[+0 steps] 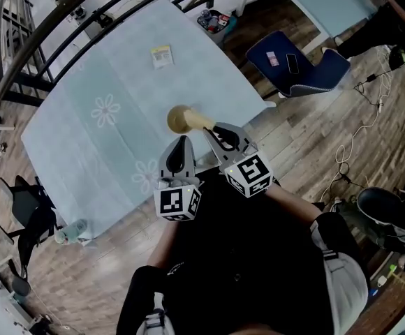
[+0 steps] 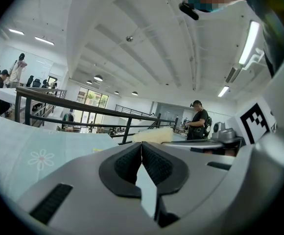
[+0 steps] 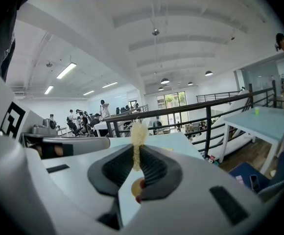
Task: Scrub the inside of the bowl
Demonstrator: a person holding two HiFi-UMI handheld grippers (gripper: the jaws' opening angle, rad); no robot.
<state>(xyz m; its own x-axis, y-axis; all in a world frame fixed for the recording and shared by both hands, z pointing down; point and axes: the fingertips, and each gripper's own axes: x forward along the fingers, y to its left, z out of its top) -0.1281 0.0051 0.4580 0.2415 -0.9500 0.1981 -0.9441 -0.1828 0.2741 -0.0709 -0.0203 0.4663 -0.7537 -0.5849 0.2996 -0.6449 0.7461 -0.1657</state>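
Over the table's near edge, the right gripper pinched a pale fibrous scrubber, pointing it forward. Just beside it, the left gripper hovered, jaws pressed together on nothing.

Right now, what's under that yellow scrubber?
Only the pale blue tablecloth shows around the scrubber, which is pinched in the right gripper. The patch directly beneath it is covered.

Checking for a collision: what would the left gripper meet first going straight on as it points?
Probably the tan scrubber held in the right gripper, just ahead; depth is unclear, so it might miss.
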